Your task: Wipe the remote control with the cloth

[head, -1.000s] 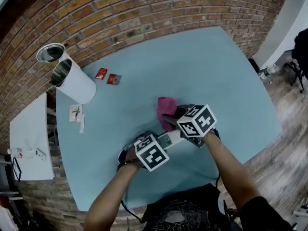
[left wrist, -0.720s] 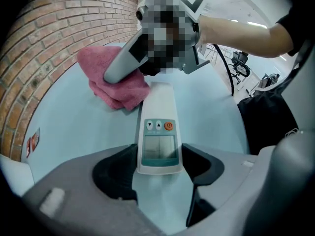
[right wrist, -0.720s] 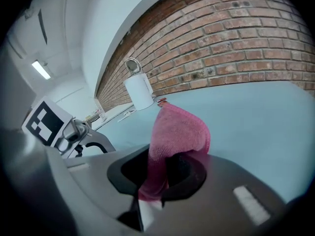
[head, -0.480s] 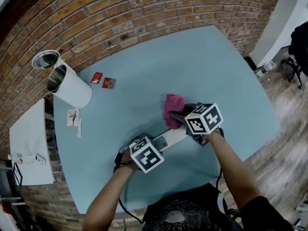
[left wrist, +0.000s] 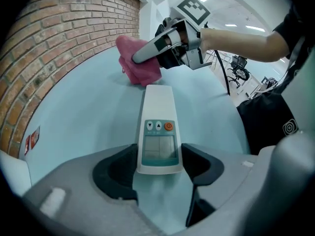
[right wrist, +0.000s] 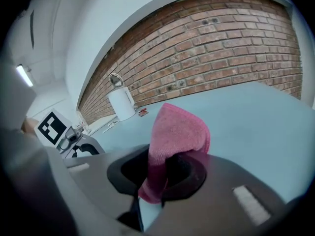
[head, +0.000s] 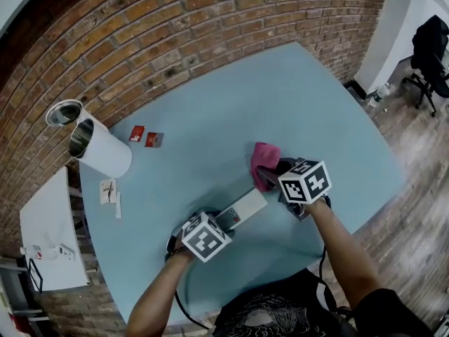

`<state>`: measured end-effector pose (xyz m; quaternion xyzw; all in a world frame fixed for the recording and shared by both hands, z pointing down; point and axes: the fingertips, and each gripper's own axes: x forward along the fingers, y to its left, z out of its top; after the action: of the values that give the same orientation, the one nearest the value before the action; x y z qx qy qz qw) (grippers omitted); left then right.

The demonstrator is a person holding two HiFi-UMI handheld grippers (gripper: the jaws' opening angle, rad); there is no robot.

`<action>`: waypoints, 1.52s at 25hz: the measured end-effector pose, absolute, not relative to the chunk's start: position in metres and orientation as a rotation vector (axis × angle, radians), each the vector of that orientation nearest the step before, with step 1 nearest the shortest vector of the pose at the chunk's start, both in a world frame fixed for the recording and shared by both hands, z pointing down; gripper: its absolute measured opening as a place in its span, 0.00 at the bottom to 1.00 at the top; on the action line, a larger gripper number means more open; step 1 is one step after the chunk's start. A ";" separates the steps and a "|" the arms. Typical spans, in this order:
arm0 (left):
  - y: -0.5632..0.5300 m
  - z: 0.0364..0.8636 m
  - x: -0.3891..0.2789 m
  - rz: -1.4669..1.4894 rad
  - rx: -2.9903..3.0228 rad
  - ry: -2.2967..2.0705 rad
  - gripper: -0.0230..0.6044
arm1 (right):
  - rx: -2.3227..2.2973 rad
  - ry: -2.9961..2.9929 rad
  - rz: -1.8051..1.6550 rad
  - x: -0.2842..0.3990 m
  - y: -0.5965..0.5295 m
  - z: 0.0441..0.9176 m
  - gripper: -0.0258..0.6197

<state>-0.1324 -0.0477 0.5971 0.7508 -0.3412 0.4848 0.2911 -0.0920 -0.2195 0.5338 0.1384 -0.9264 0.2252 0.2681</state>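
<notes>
A white remote control (head: 242,208) (left wrist: 157,127) with a small screen and an orange button lies on the light blue table (head: 295,97). My left gripper (head: 222,220) (left wrist: 158,167) is shut on its near end, a pad against each side. The pink cloth (head: 264,161) (right wrist: 175,134) is pinched in my right gripper (head: 272,175) (right wrist: 165,173), which is shut on it. In the left gripper view the cloth (left wrist: 139,64) hangs from the right gripper (left wrist: 147,53) just past the remote's far end, touching the table.
A white cylinder (head: 102,149) (right wrist: 121,103) with a metal rim lies at the back left beside a metal cup (head: 64,112). Two red packets (head: 146,137) and paper slips (head: 109,190) lie near it. A brick wall runs behind; a white side table (head: 49,244) stands left.
My right gripper has carried the cloth rightward off the remote, whose far half now shows bare. The left gripper has kept its hold in place.
</notes>
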 end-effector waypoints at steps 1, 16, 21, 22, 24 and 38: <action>-0.049 0.596 -0.134 1.285 2.002 -0.917 0.48 | 0.392 -2.511 0.610 -0.087 -0.219 0.530 0.14; -0.049 0.571 -0.114 0.299 1.686 -0.676 0.48 | 0.745 -2.642 0.777 -0.015 -0.186 0.523 0.14; -0.050 0.550 -0.093 -0.167 1.489 -0.524 0.48 | 0.749 -2.682 0.704 -0.030 -0.174 0.523 0.14; -0.051 0.546 -0.091 -0.252 1.455 -0.503 0.49 | 0.751 -2.695 0.688 -0.034 -0.174 0.522 0.14; -0.052 0.542 -0.090 -0.383 1.403 -0.466 0.49 | 0.756 -2.713 0.663 -0.042 -0.175 0.522 0.14; -0.045 0.541 -0.077 -0.478 1.340 -0.403 0.49 | 0.603 -2.729 0.549 -0.078 -0.153 0.533 0.14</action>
<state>-0.0765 -0.0448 0.5414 0.6107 -0.1837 -0.2179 0.7388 -0.0782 -0.1526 0.5326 0.2095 -0.9478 0.1907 0.1463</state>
